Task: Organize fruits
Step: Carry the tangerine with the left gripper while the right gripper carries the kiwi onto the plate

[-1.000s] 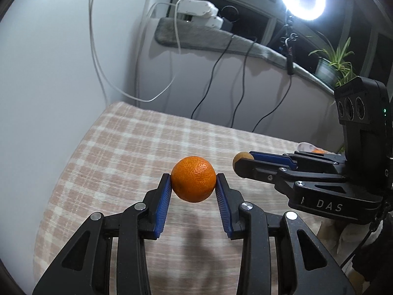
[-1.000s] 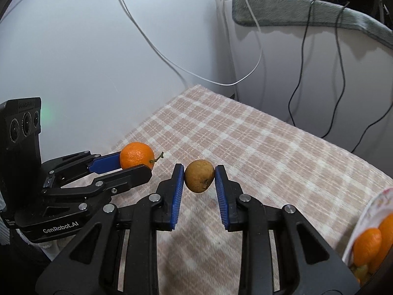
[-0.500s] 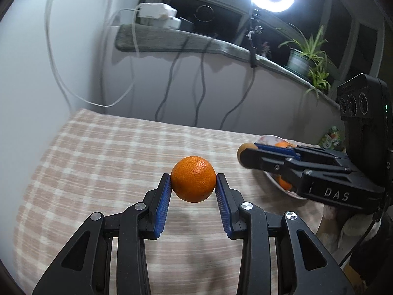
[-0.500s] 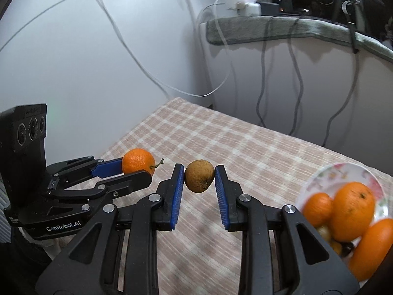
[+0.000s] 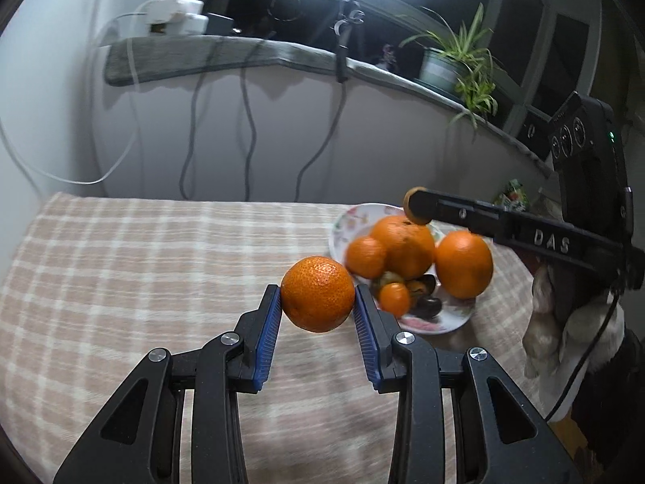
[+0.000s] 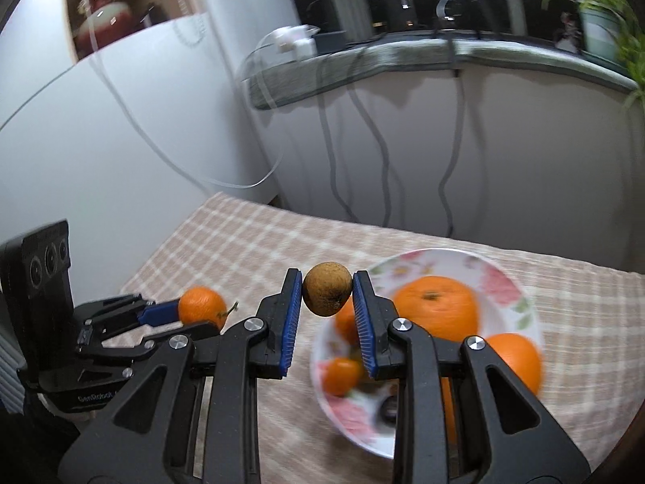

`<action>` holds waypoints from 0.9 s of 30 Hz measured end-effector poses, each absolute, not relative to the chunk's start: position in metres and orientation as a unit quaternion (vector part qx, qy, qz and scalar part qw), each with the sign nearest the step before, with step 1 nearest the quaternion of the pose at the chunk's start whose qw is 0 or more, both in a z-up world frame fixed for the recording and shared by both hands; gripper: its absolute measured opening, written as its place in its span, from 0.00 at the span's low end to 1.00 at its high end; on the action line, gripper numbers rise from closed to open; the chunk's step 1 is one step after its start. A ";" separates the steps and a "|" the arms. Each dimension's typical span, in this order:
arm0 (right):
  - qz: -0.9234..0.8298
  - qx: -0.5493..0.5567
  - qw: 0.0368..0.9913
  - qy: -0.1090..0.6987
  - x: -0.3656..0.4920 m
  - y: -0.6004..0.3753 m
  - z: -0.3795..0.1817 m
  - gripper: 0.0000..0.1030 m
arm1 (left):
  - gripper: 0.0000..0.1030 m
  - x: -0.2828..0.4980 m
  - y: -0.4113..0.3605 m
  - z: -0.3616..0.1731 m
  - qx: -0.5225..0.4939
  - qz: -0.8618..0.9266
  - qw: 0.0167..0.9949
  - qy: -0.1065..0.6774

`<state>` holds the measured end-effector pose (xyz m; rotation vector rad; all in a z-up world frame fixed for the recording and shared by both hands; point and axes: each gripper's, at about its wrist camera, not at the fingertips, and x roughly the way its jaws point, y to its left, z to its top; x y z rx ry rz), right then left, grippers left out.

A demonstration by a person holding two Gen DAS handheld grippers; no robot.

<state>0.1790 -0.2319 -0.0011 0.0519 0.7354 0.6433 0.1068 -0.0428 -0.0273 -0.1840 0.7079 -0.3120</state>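
1. Left gripper (image 5: pixel 317 302) clamped on a mandarin (image 5: pixel 317 293), held up off the checked cloth (image 5: pixel 141 266).
2. Right gripper (image 6: pixel 327 296) clamped on a small brown fruit (image 6: pixel 326 289).
3. Floral plate (image 6: pixel 504 278) of oranges straight ahead near the cloth's right edge, closer to the right gripper, probably first to drop.

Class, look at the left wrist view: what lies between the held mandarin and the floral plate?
Only bare checked cloth; mandarin and plate show apart there.
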 end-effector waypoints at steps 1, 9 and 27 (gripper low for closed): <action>0.306 0.028 0.884 0.353 0.181 -0.237 -0.001 0.26 | 0.34 0.108 -0.047 -0.027 -0.089 -0.156 0.921 0.345; 0.280 0.034 0.891 0.355 0.202 -0.271 0.000 0.26 | 0.34 0.118 -0.086 -0.026 -0.072 -0.188 0.915 0.350; 0.270 0.038 0.876 0.399 0.239 -0.297 -0.022 0.26 | 0.34 0.131 -0.133 -0.032 -0.045 -0.220 0.903 0.368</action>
